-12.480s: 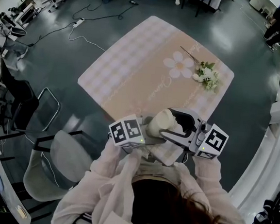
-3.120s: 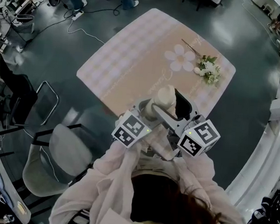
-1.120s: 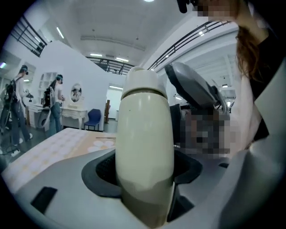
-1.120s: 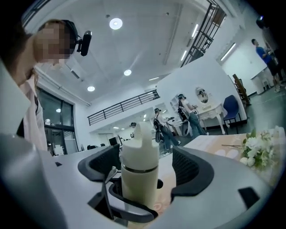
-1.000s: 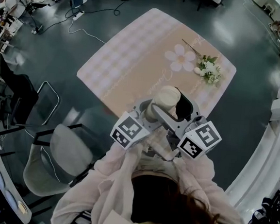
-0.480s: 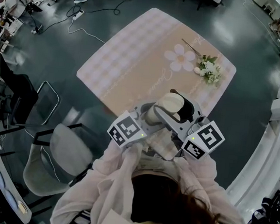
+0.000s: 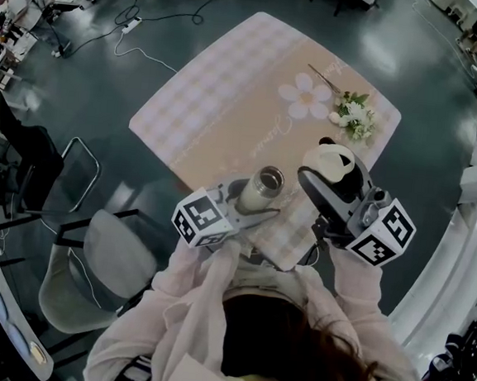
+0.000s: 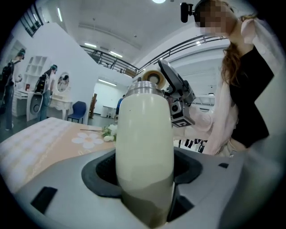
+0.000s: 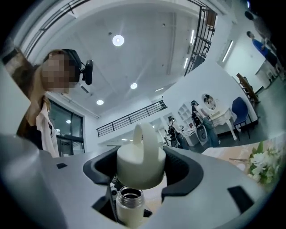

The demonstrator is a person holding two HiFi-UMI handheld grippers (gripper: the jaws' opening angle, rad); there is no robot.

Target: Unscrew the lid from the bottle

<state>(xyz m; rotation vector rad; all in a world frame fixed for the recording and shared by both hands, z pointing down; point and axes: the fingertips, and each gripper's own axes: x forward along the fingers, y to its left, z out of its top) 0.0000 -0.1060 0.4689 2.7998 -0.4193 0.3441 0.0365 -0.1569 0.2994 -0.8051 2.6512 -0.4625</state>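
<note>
A cream bottle [image 7: 259, 189] with a steel neck stands upright in my left gripper [image 7: 252, 203], whose pads press on its body [image 8: 144, 147]. Its mouth is uncovered and dark inside [image 9: 129, 197]. The cream lid [image 7: 328, 160] with a loop handle is off the bottle, held to the right of it and slightly higher in my right gripper [image 7: 333, 175]. In the right gripper view the lid [image 9: 140, 163] sits between the black pads, just above the bottle's mouth. In the left gripper view the lid [image 8: 152, 78] shows behind the bottle's rim.
Below the grippers lies a table with a pink checked cloth [image 7: 230, 102] printed with a daisy, and a sprig of white flowers [image 7: 352, 121] near its far right edge. A grey chair [image 7: 102, 277] stands to the left of me. Cables run over the floor.
The lid sat on the bottle with both grippers close together. Now the right gripper has carried the lid off to the right, and the bottle's mouth is bare.
</note>
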